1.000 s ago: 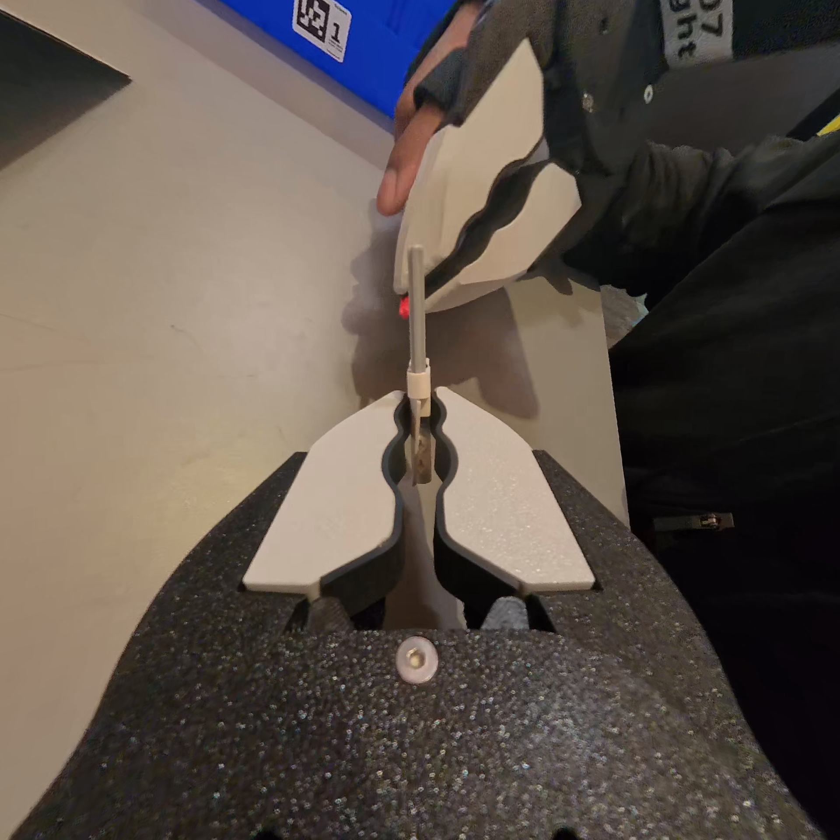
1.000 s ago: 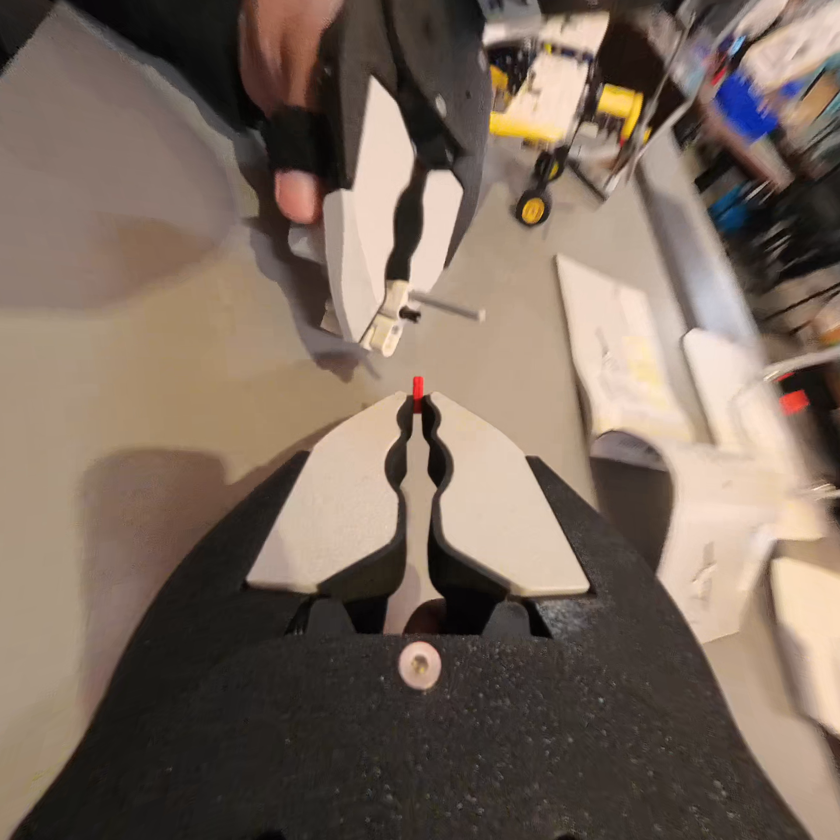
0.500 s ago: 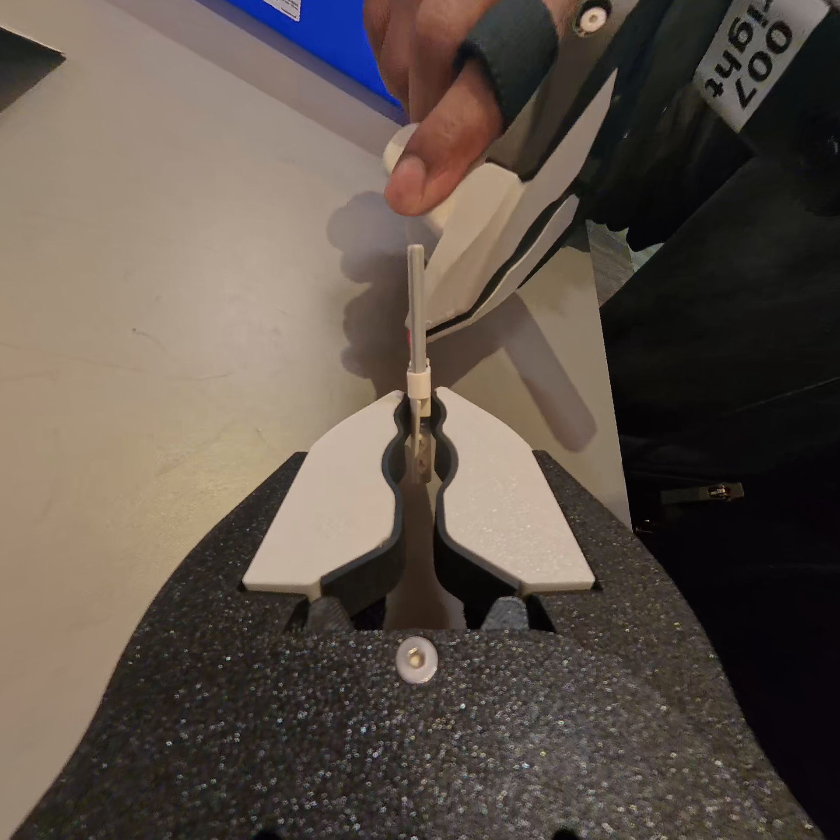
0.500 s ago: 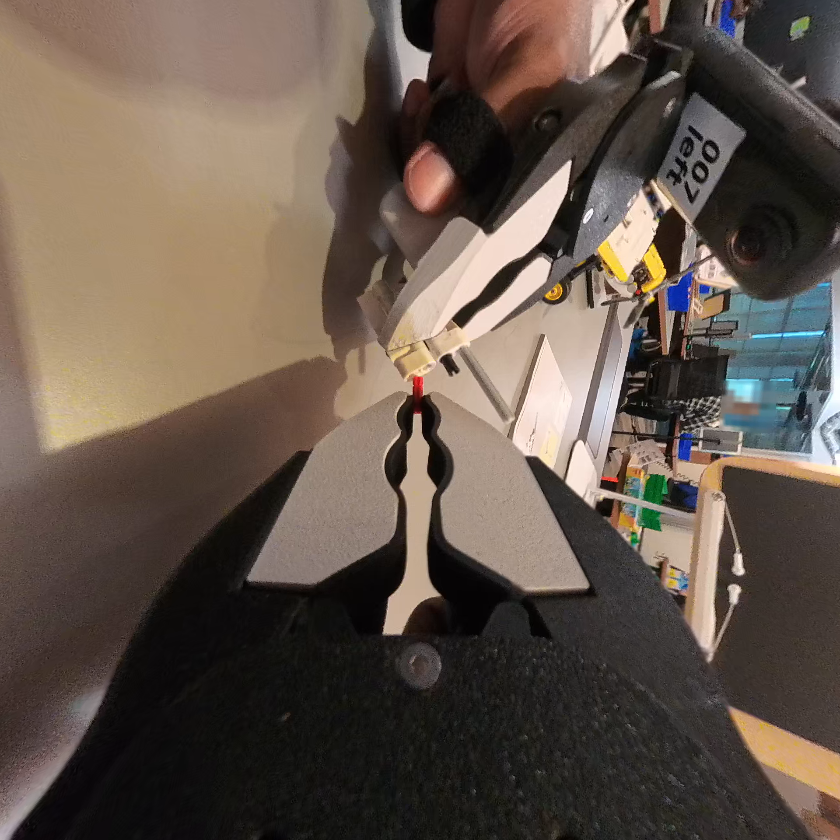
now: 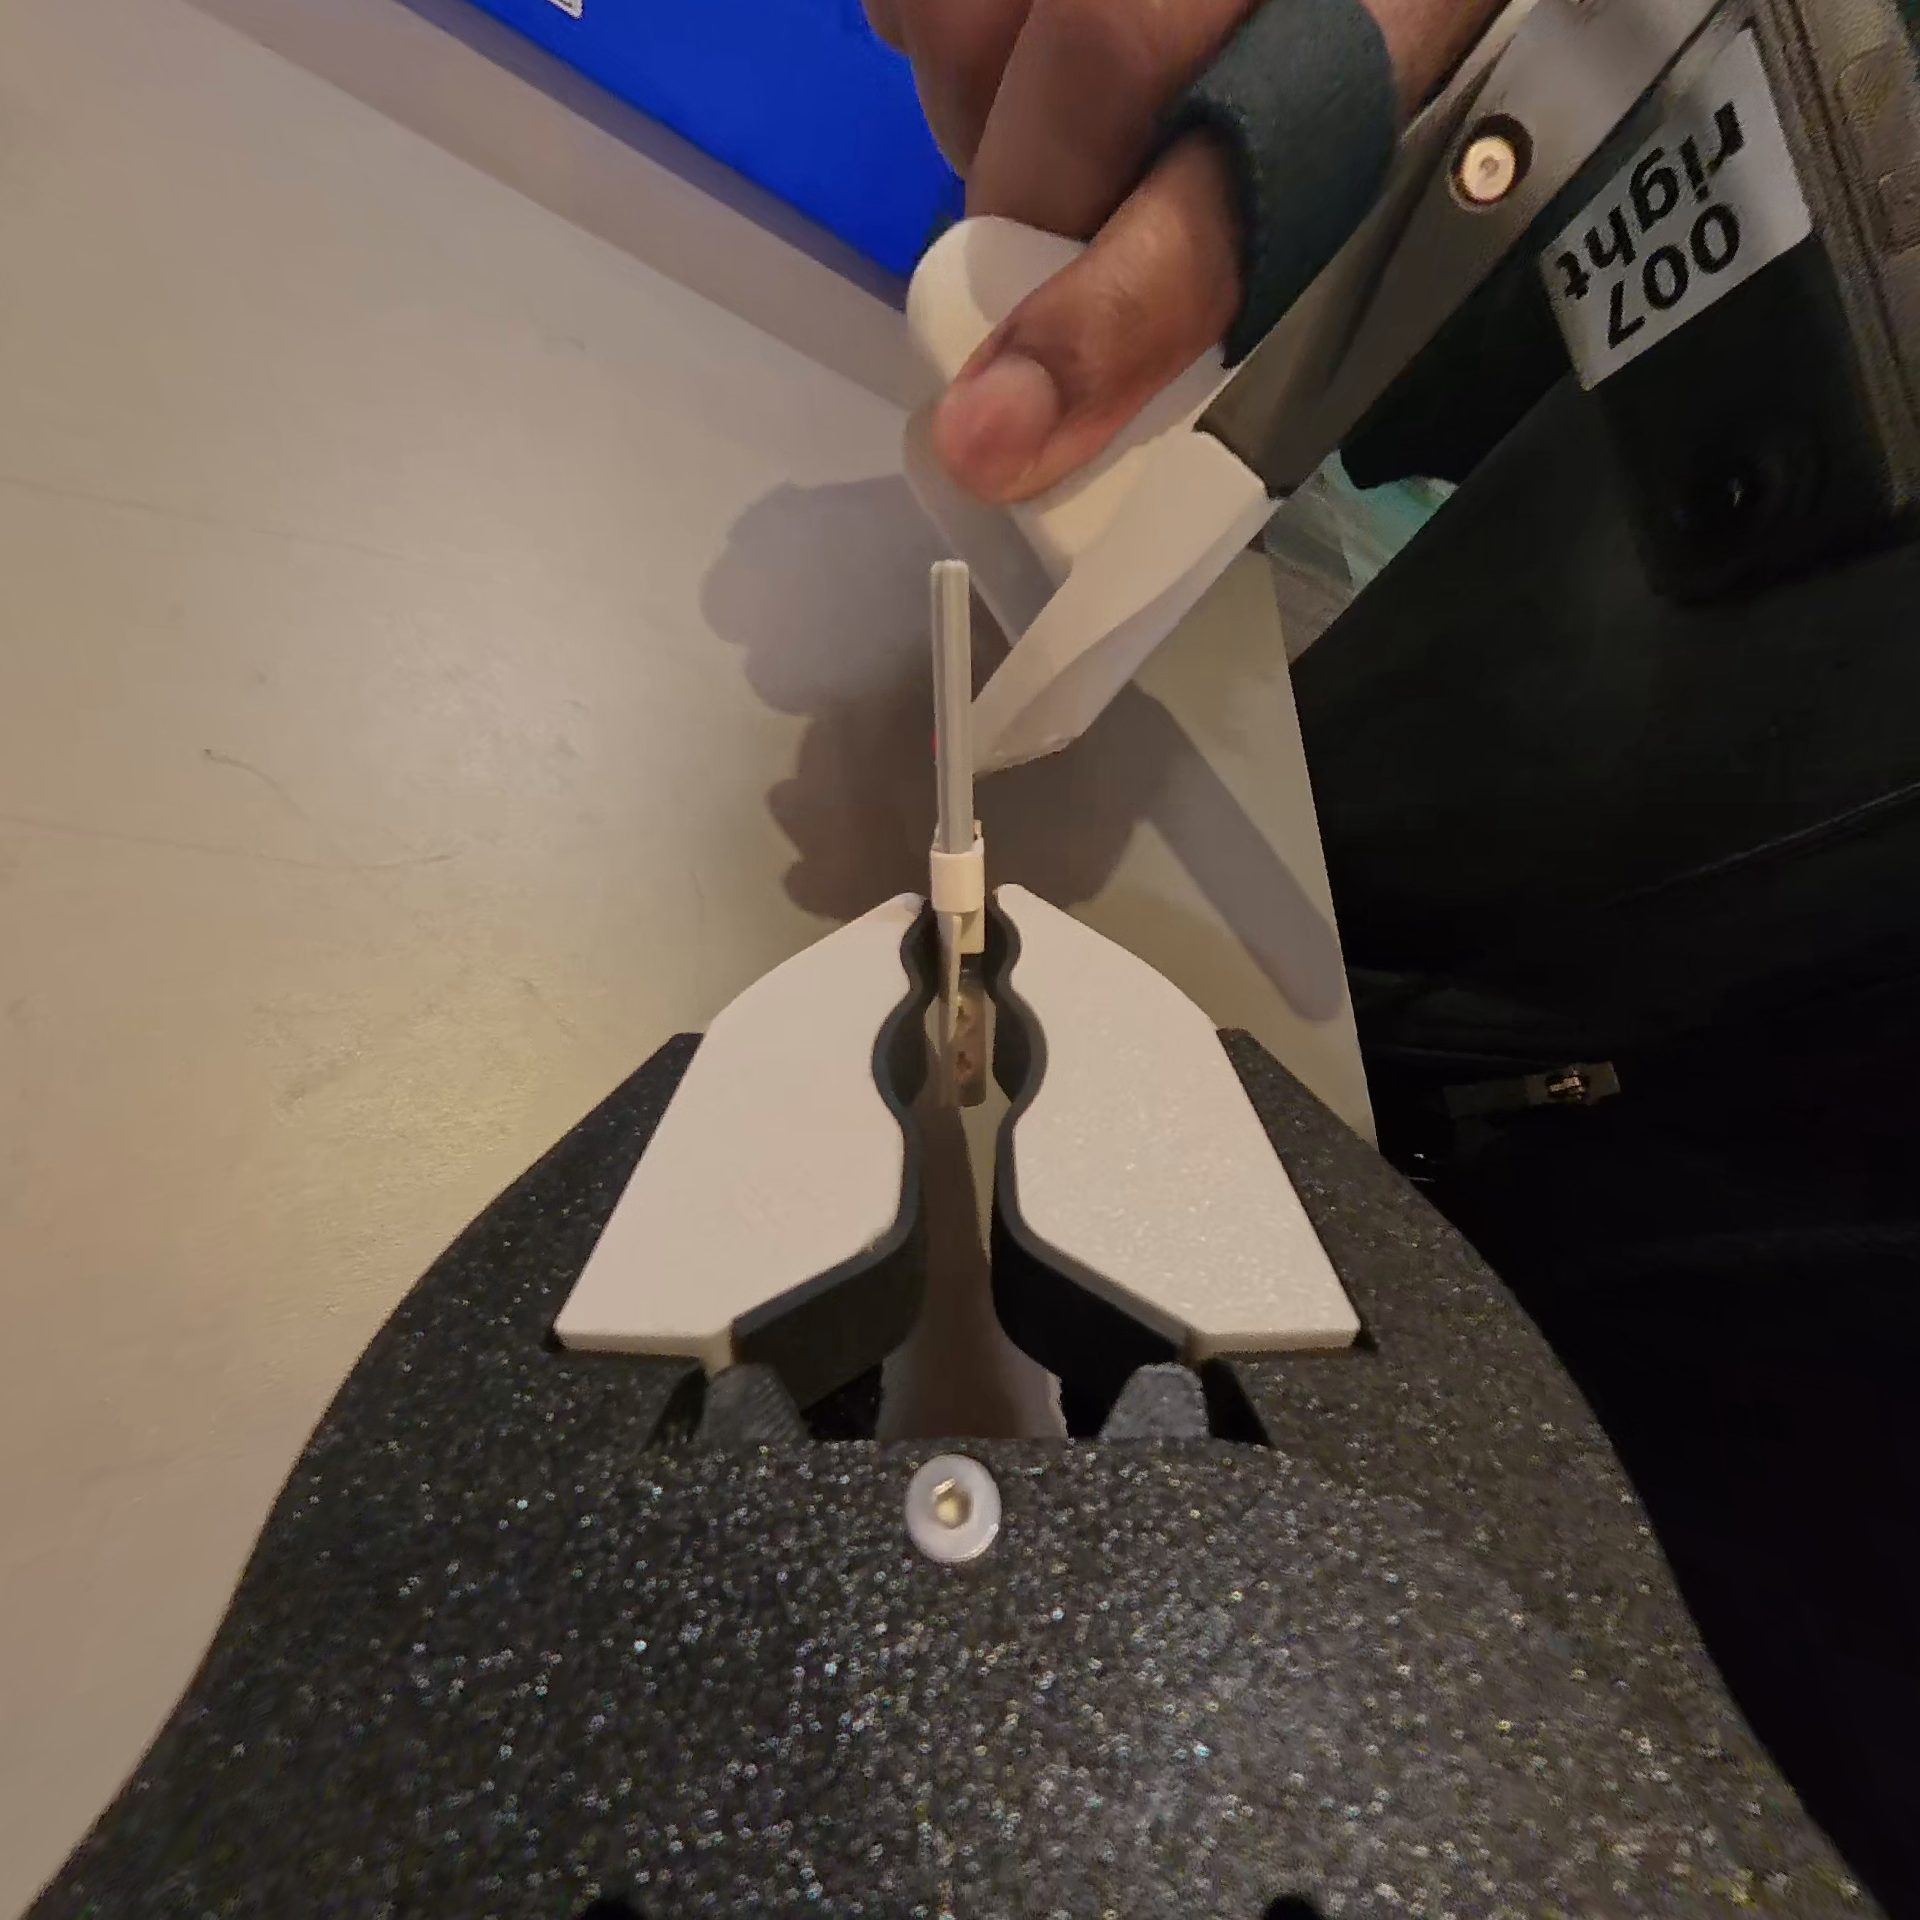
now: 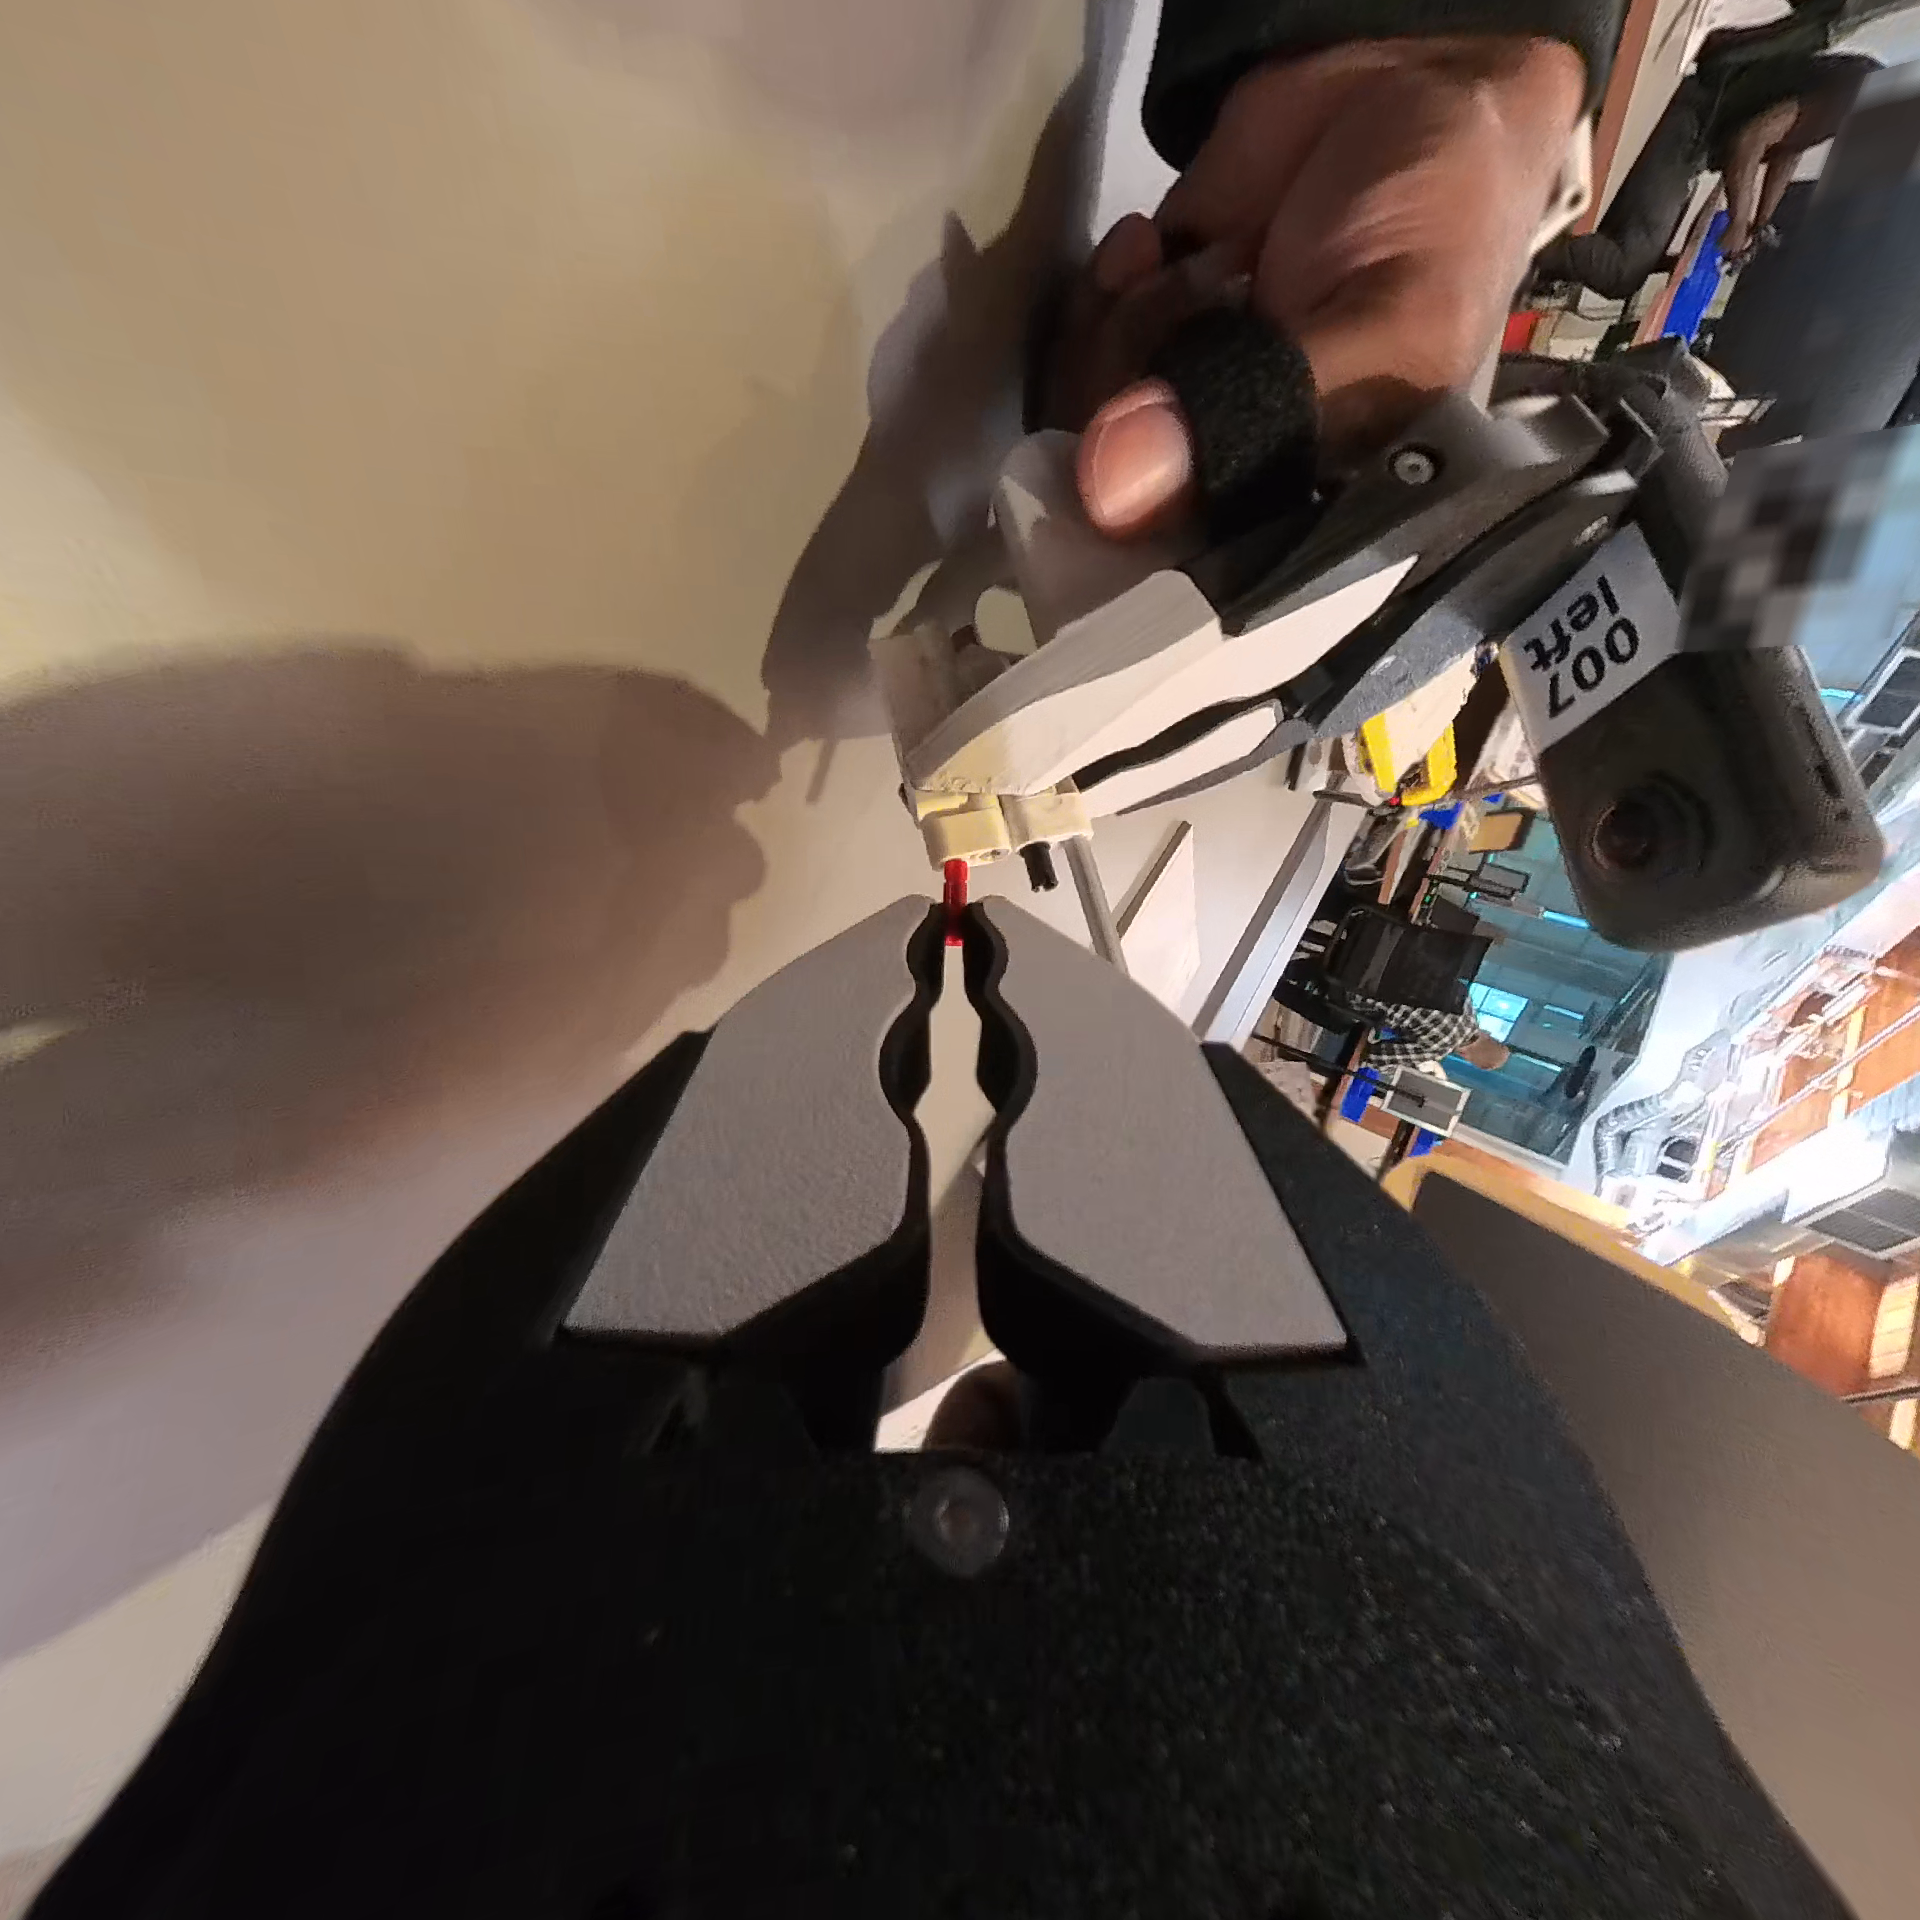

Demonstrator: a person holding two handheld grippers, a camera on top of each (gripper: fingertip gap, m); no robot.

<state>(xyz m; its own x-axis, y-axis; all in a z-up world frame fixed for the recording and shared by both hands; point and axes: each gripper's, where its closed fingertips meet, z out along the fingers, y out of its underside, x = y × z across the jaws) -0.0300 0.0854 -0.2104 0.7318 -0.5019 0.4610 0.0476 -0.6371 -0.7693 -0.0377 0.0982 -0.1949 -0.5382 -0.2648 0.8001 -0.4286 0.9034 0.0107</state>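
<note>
Pinching a small cream plastic connector block point(image 5: 958, 925) at its very tips, the left hand-held gripper point(image 5: 958, 914) is nearly closed, its smooth white fingers point(image 5: 790, 1122) lined with wavy black pads pressing on the piece. A thin grey ridged rod point(image 5: 952, 707) stands straight out of the block, away from the camera. Each gripper's body is coarse, speckled black. The right hand-held gripper point(image 6: 952, 925) is closed on a tiny red plastic pin point(image 6: 953, 904), which pokes out from the tips and touches the underside of the cream block point(image 6: 971, 831), beside a short black peg point(image 6: 1039, 868). A hand point(image 5: 1101, 312) with a black fabric finger strap grips the right gripper. Below lies a matte beige counter point(image 5: 364, 623) with faint scratches.
</note>
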